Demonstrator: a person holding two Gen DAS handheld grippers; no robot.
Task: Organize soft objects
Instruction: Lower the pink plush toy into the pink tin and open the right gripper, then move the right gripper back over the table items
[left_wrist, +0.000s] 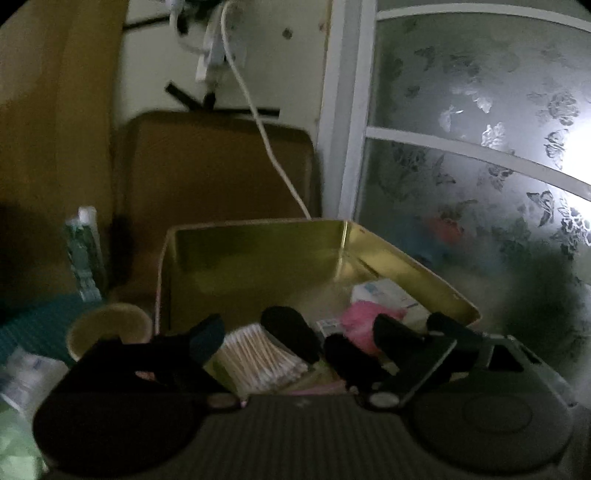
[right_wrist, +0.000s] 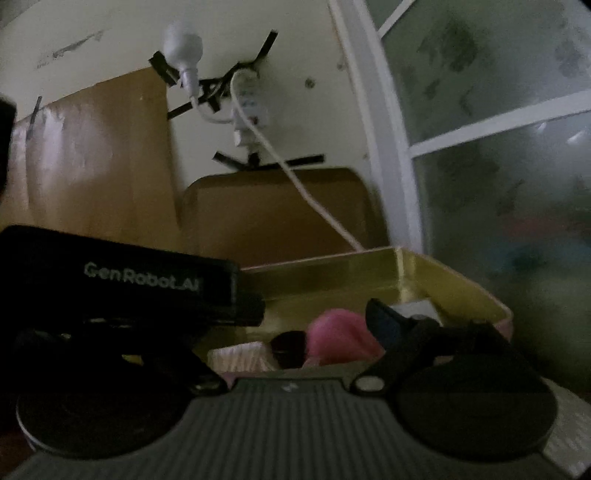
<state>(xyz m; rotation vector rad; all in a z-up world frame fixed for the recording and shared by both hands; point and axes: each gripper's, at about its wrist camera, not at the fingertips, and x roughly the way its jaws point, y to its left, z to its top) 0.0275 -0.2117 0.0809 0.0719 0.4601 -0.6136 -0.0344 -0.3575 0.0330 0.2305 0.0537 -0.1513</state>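
An open gold tin (left_wrist: 258, 236) lies just ahead of both grippers. Inside it are a pack of cotton swabs (left_wrist: 258, 354), a pink soft thing (left_wrist: 360, 321), a white carton (left_wrist: 388, 295) and a black oval thing (left_wrist: 291, 332). My left gripper (left_wrist: 297, 332) stands open over the tin's near side, with the swabs between its fingers but untouched. In the right wrist view the tin (right_wrist: 332, 273), pink thing (right_wrist: 340, 336) and swabs (right_wrist: 240, 356) show again. My right gripper (right_wrist: 291, 317) is open; its left finger is hidden behind the left gripper's black body (right_wrist: 129, 280).
A paper cup (left_wrist: 110, 325) and a green-white tube (left_wrist: 83, 251) stand left of the tin, on a teal mat (left_wrist: 33, 328). Brown cardboard (left_wrist: 207, 166) leans on the wall behind, and a white cable (left_wrist: 266, 140) hangs down to the tin. A frosted window (left_wrist: 480, 147) fills the right.
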